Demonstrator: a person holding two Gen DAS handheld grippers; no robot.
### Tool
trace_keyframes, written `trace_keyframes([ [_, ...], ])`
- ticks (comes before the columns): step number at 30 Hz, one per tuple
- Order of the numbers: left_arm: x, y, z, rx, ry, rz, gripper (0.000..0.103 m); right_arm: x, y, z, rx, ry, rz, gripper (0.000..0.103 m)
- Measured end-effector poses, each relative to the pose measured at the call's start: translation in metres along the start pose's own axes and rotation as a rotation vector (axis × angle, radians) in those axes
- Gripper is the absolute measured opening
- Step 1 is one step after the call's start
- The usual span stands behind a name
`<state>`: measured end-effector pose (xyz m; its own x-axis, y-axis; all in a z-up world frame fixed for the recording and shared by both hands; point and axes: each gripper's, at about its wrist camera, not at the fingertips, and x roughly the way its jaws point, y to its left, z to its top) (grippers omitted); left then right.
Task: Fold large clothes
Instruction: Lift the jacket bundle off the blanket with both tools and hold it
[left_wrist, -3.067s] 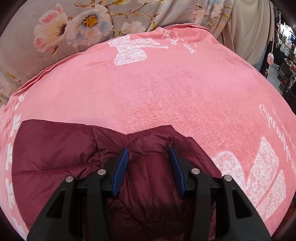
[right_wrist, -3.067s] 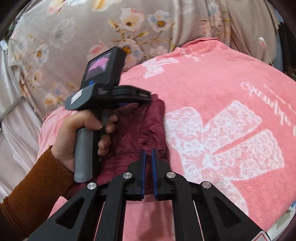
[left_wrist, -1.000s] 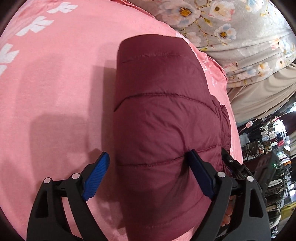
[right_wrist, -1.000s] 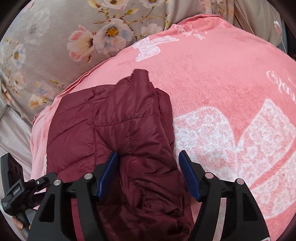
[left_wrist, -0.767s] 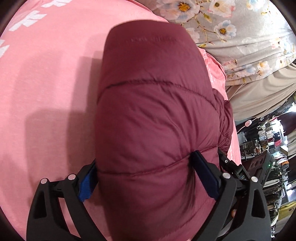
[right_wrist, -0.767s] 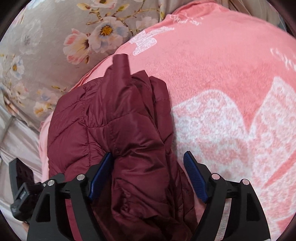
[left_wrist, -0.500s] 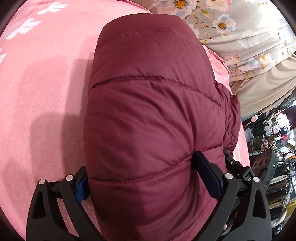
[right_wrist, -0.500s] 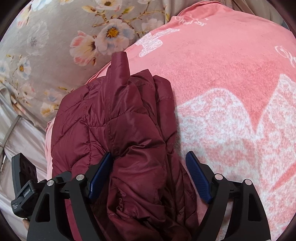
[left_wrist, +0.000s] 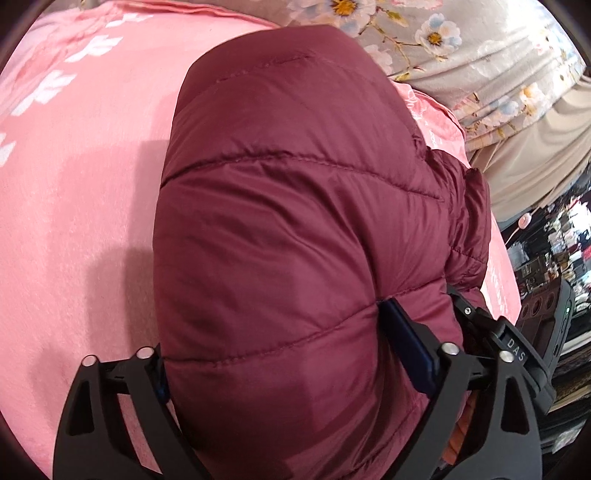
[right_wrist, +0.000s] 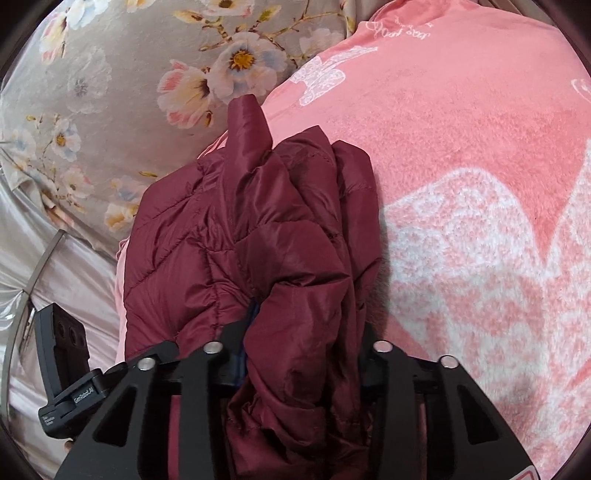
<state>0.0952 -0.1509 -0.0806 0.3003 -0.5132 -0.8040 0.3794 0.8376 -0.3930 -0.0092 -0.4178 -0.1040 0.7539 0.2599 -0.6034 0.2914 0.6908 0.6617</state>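
The folded maroon jacket (left_wrist: 295, 236) lies on the pink blanket (left_wrist: 81, 177), near its edge beside the floral sheet (right_wrist: 110, 110).

Left gripper (left_wrist: 291, 354): jaws wide, straddling the puffed end of the jacket. The fabric bulges between the pads and touches both; the jaws have just narrowed slightly.

Right gripper (right_wrist: 299, 343): jaws have just been closing and now clamp a bunched fold of the jacket's other end. Only a sliver of the left blue pad (right_wrist: 252, 314) shows.
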Motion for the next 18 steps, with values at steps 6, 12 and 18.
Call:
trace_keyframes([
  [6,-0.029,-0.019,-0.002,0.099,-0.061,0.003,0.051,-0.023,0.025,-0.004,-0.057,-0.053,-0.02,0.017],
  [12,-0.072,-0.043,-0.003,0.185,-0.129,-0.072,0.039,-0.091,0.059,-0.005,-0.114,-0.205,-0.015,0.016],
  [18,-0.131,-0.082,-0.002,0.308,-0.273,-0.152,0.039,-0.163,0.107,-0.003,-0.189,-0.411,0.013,0.017],
])
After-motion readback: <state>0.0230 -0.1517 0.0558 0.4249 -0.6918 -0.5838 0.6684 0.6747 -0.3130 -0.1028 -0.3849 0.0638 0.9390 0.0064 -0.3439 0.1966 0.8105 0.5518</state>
